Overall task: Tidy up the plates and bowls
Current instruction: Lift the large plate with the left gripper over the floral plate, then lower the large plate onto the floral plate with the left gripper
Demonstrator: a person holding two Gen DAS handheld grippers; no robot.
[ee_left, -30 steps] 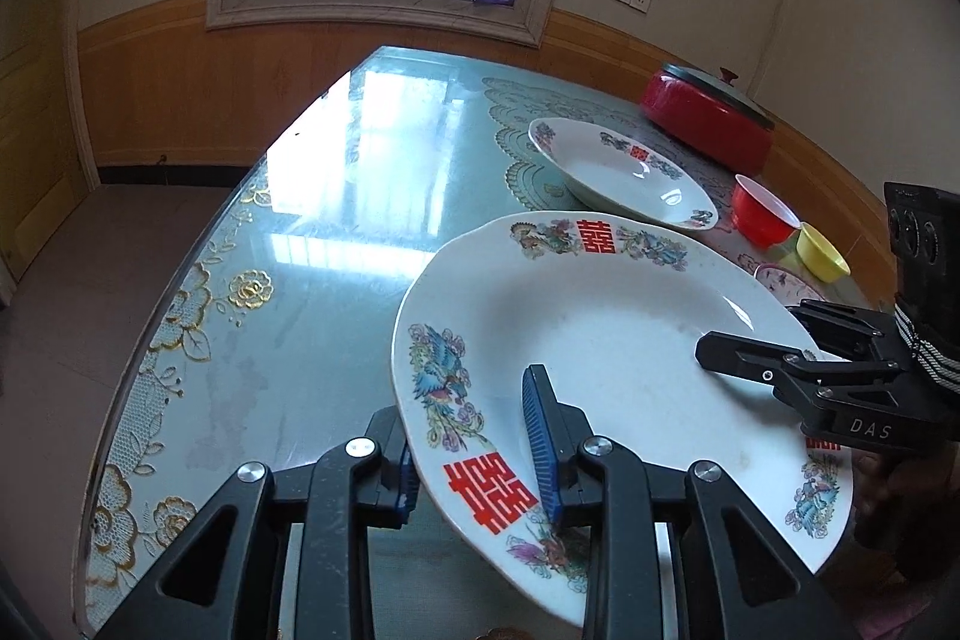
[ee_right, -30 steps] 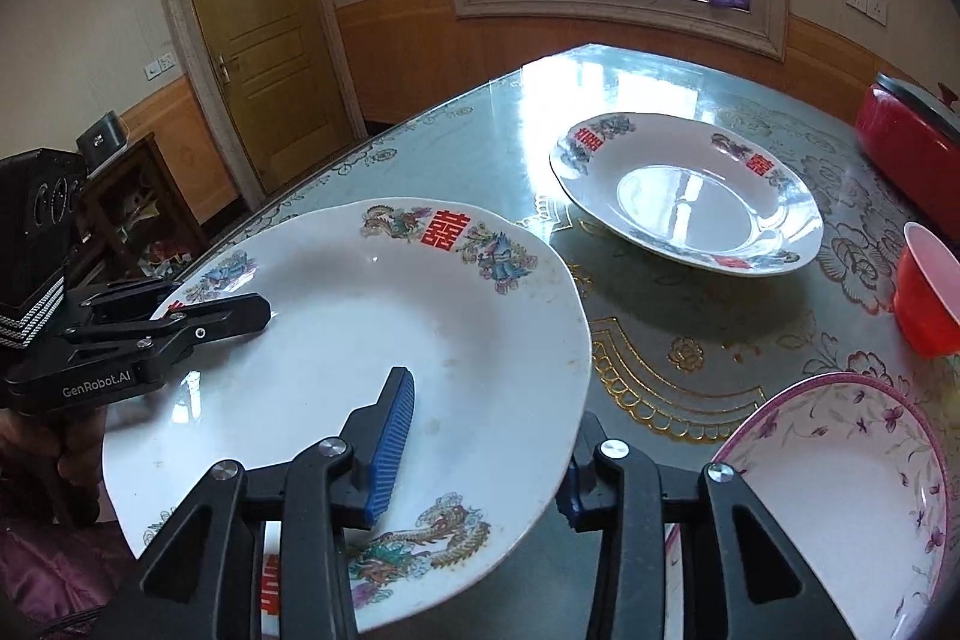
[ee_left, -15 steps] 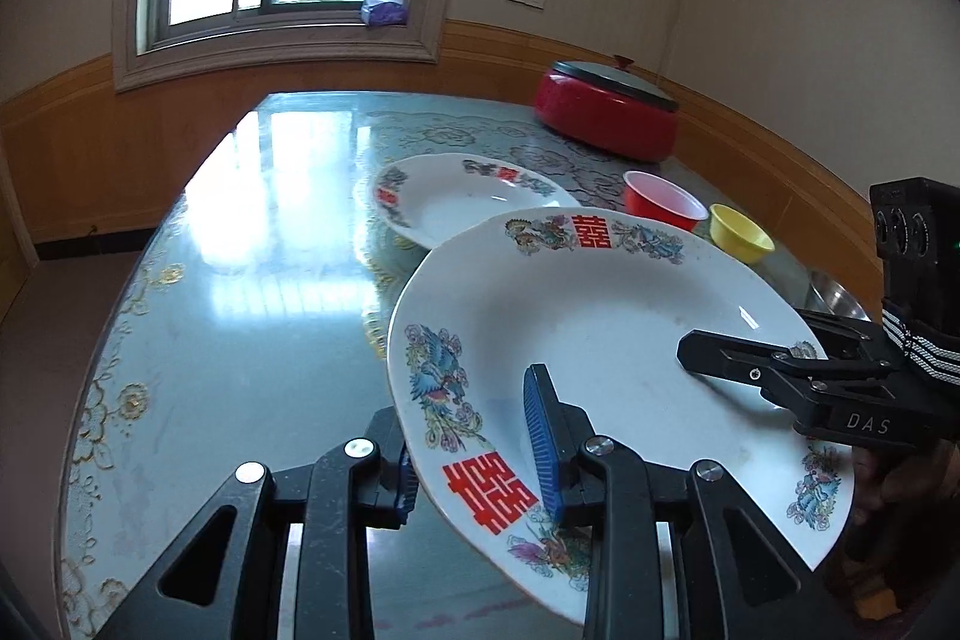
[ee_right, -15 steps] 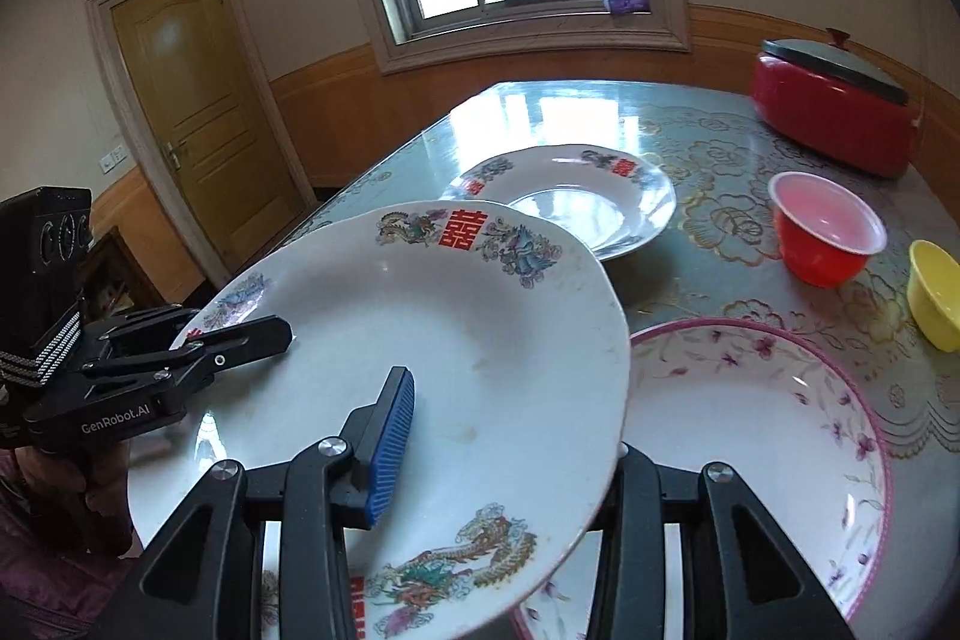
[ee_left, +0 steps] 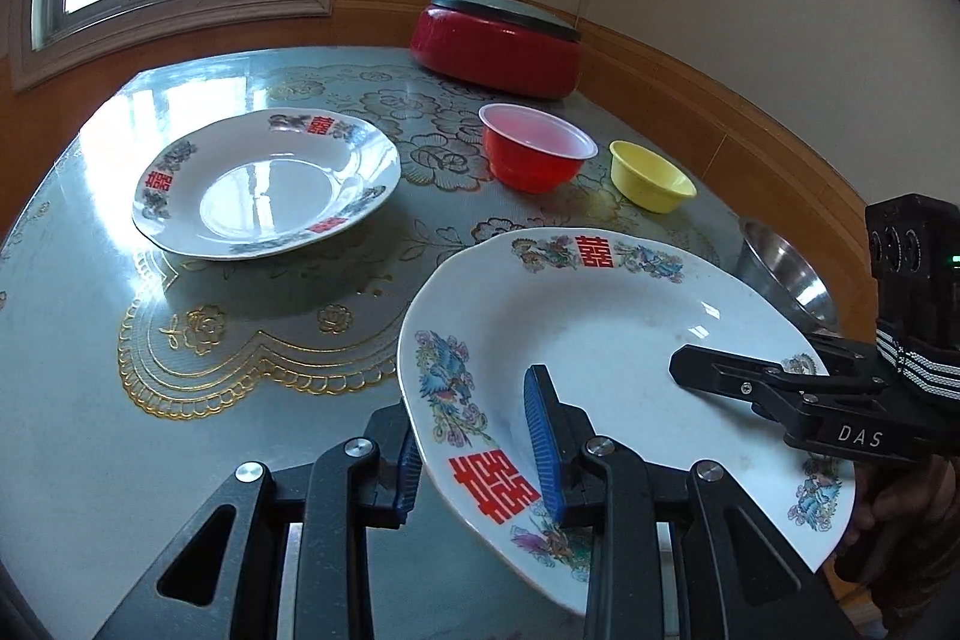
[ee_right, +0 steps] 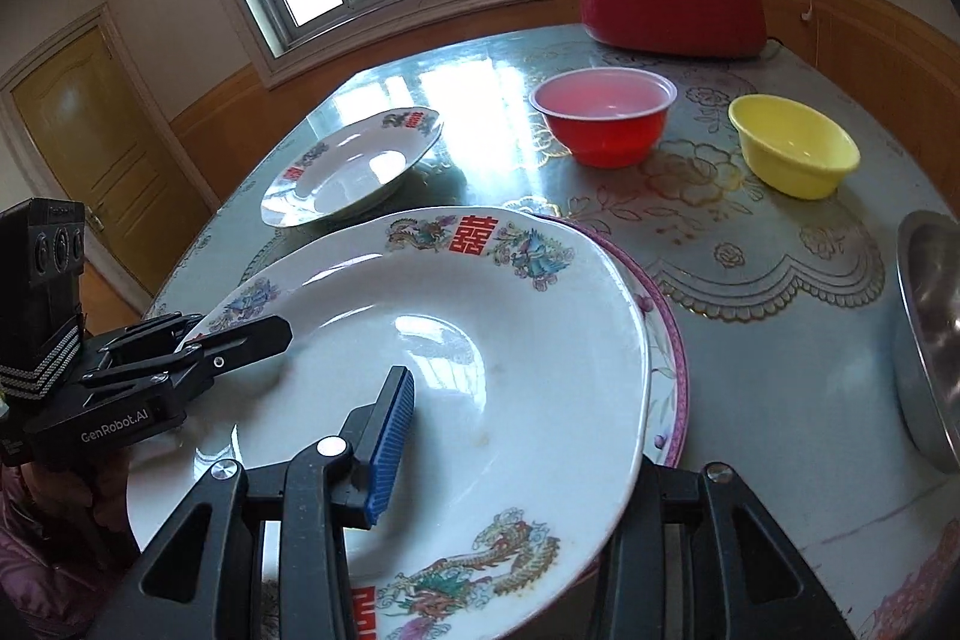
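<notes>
I hold a large white plate [ee_left: 600, 328] with red characters and bird motifs between both grippers. My left gripper [ee_left: 474, 436] is shut on its near rim, one blue pad above and one below. My right gripper [ee_right: 516, 454] is shut on the opposite rim [ee_right: 480, 340], with its lower finger hidden under the plate. Each gripper shows in the other's view, the right gripper [ee_left: 720, 376] and the left gripper [ee_right: 240, 334]. The held plate hangs just above a pink-rimmed floral plate [ee_right: 669, 340]. A second white plate [ee_left: 264, 184] lies on the table further off.
A red bowl [ee_left: 534, 154], a yellow bowl [ee_left: 651, 175] and a steel bowl [ee_left: 786, 274] stand to the right on the glass-topped table [ee_left: 90, 310]. A red lidded pot [ee_left: 498, 46] sits at the far edge by the wall. A hand holds each gripper.
Both grippers have carried the plate sideways across the table, turning as they went. It now hangs over the pink-rimmed plate, and the bowls and pot appear closer.
</notes>
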